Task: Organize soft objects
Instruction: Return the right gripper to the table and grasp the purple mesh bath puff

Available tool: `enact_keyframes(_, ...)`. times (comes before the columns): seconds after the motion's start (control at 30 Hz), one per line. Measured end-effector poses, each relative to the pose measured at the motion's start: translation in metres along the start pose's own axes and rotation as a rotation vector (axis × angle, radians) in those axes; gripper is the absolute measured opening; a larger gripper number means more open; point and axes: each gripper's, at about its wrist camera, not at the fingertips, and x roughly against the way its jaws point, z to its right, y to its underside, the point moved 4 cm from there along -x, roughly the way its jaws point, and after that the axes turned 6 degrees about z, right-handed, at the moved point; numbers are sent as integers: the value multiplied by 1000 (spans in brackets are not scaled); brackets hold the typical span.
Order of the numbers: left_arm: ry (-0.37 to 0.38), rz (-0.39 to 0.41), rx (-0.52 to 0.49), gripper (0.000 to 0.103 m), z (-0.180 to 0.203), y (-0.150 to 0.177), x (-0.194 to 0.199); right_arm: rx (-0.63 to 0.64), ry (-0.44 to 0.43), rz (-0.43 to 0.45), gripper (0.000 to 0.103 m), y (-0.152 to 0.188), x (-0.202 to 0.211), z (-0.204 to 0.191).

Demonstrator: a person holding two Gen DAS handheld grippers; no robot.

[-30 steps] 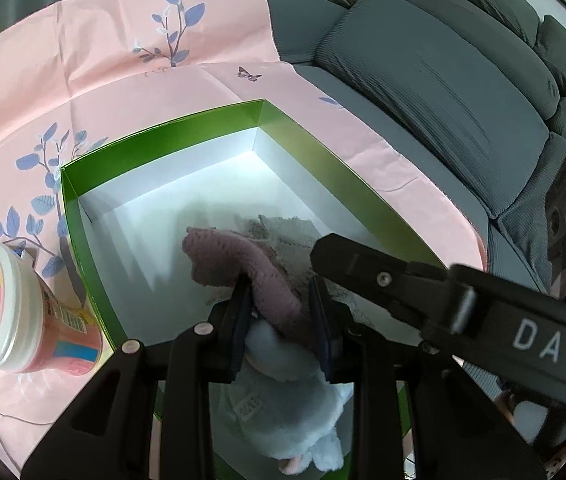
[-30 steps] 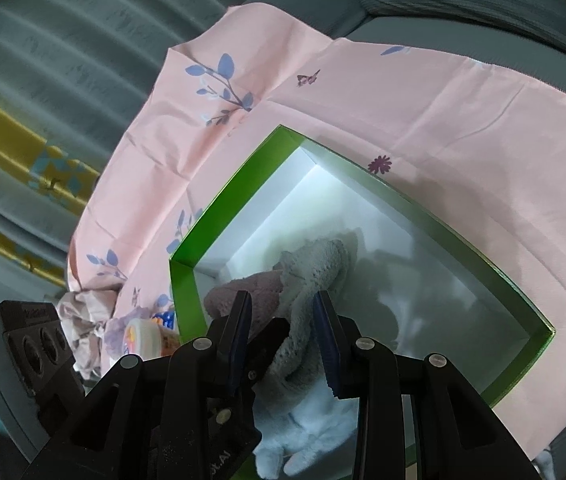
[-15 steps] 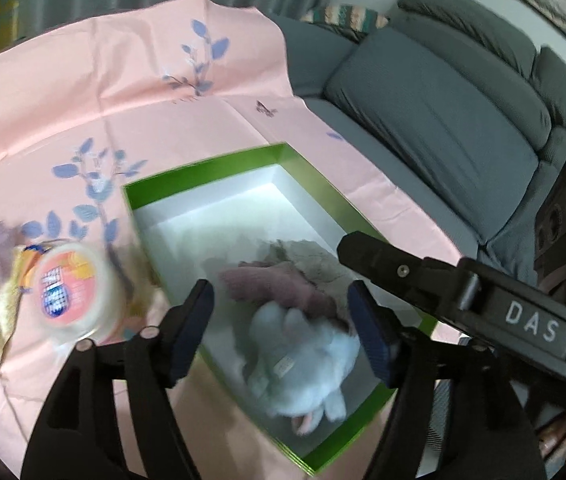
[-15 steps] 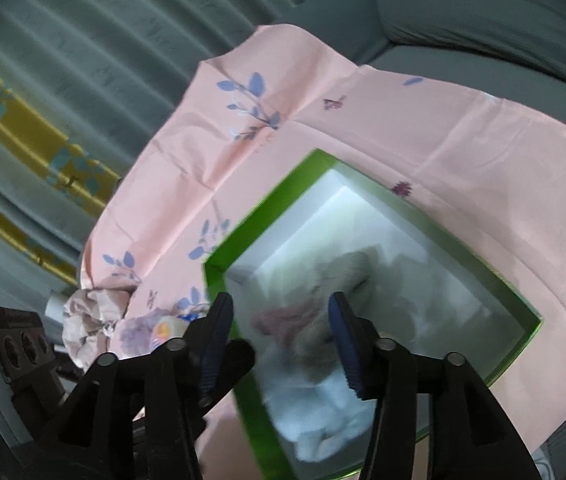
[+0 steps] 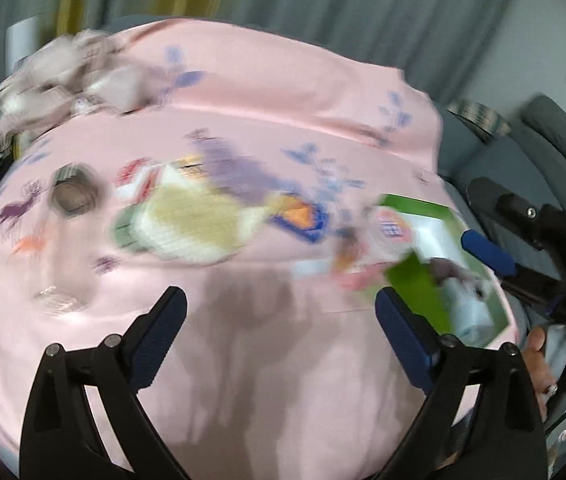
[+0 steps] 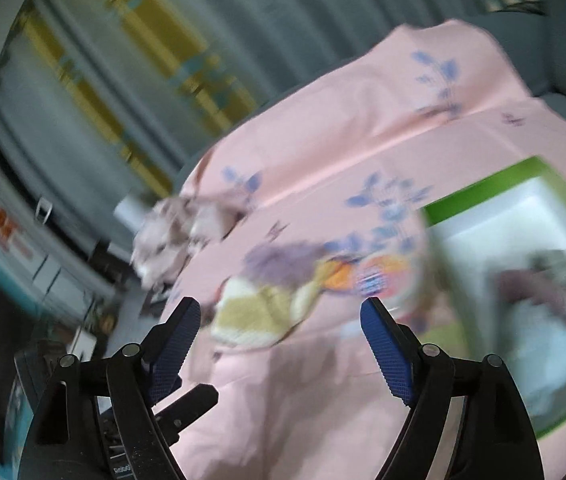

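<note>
Nearest the left wrist camera, the left claw (image 5: 279, 320) stood wide open over bare pink floral cloth (image 5: 267, 380), nothing between its blue pads; its jaws had just been opening. Only this view showed a person's hand (image 5: 539, 364) at the lower right and a round brownish object (image 5: 75, 198) far left on the cloth. Through the right wrist camera, the right claw (image 6: 279, 328) likewise gaped empty, its jaws having just been opening, and this view alone showed a white cabinet (image 6: 39, 248) beside the curtain.

Beyond the claws lay a cream and yellow knitted piece (image 5: 187, 228), a purple fluffy piece (image 6: 283, 262) touching it, and a round pink-lidded tub (image 6: 375, 280). To the right sat the green-rimmed white box (image 6: 483, 188) holding a mauve plush (image 6: 539, 288) and a pale blue plush (image 6: 551, 344).

A second ago both claws were closed on those plushes inside the box; now both were clear of it and the plushes lay loose.

Farther back were a crumpled patterned fabric heap (image 5: 63, 76), grey curtains (image 5: 343, 8) and a grey sofa (image 5: 543, 140). Both views were blurred.
</note>
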Motion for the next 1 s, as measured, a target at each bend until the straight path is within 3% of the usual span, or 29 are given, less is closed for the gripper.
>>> enact_keyframes(0.13,-59,14,94,95,-52,23,22,22,-42,-54,83,25,-34,-32)
enact_keyframes(0.4,-95,-8,227,95,-107,61,35,120,-1,-127,83,62,-73,-65)
enact_keyframes(0.6,-115,-23,161,95,-103,70,32,156,28,-144,83,71,-84,-71)
enact_keyframes(1.0,-83,-43,146,95,-98,71,11,166,76,-179,83,74,-98,-61)
